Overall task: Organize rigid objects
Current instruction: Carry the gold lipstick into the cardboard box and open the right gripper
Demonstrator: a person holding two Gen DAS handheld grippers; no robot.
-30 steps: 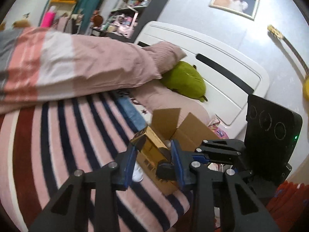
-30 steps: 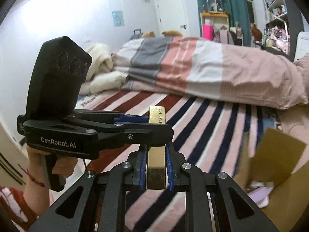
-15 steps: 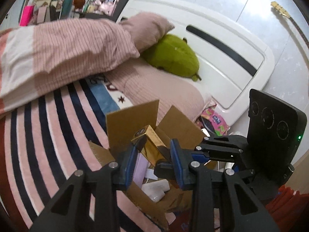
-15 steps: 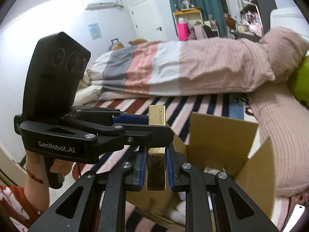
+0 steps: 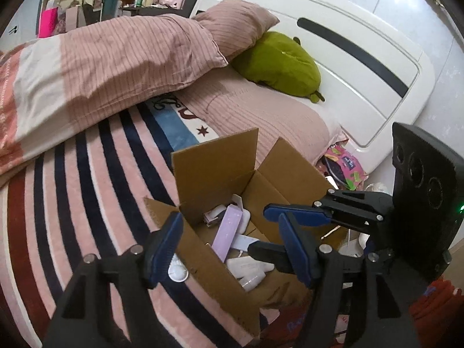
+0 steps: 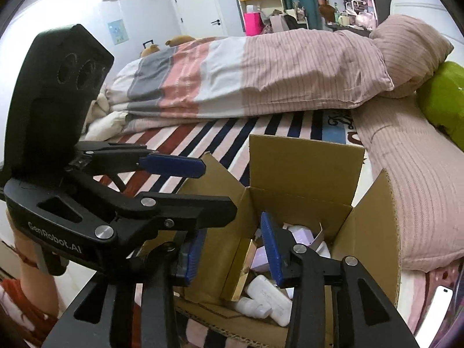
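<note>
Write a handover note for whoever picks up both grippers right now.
Left gripper: open, empty; its fingers have just been opening.
Right gripper: open, gripping nothing; its fingers have just been opening.
Gold box: loose, leaning inside the cardboard box.
Done: gold box stowed.
Left: a white item lies on the striped blanket beside the cardboard box; probably next.

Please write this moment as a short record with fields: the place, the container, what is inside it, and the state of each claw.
place: striped blanket on a bed
container: cardboard box, flaps up
contents: gold box leaning against the box wall; lilac box; several white items
left claw: jaws have just been opening, nothing between them, over the near box edge
right claw: jaws have just been opening, gold box seen in the gap, pads not pressing it
nearby: green plush by the pillow
</note>
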